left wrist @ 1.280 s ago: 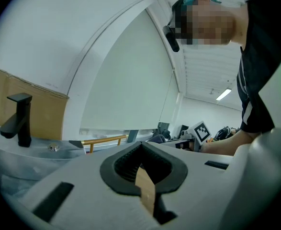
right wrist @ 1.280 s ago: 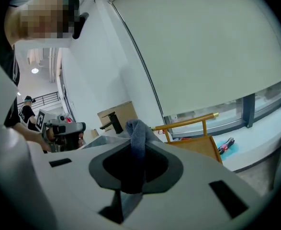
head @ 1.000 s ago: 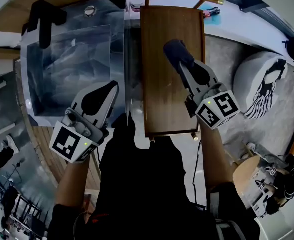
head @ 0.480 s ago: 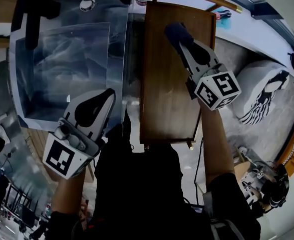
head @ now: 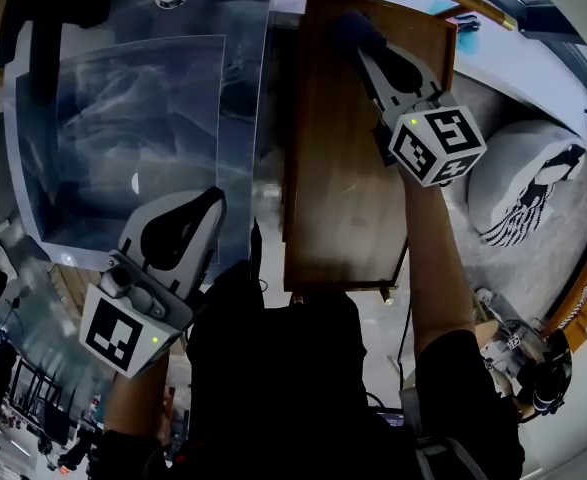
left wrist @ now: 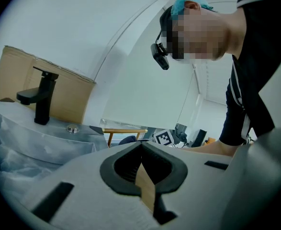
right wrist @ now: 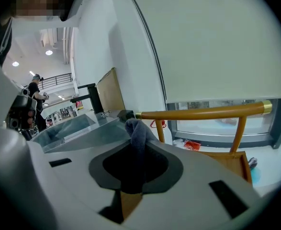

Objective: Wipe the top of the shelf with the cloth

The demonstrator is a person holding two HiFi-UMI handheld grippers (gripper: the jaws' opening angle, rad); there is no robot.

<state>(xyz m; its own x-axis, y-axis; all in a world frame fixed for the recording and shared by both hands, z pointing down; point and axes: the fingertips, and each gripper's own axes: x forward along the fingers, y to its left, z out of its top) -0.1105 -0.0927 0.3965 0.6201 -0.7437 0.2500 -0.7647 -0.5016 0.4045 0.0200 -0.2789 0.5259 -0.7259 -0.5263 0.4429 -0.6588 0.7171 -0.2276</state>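
Dark cloth (right wrist: 135,135) pinched in right gripper (head: 363,43) over wooden shelf (head: 338,188); left gripper (head: 213,198) closed.

Shelf (head: 338,168): brown wood grain noted. Cloth (right wrist: 136,131): dark blue-grey. Tap (left wrist: 43,102): black. Rail (right wrist: 202,112): gold. Cushion (head: 528,193): white, black-patterned. Left gripper (head: 216,196), right gripper (head: 361,46): pale grey, cubes marked in black-and-white squares.

Shelf top (head: 338,188): smooth brown wood (slight sheen); cloth (right wrist: 136,140): soft dark fabric.
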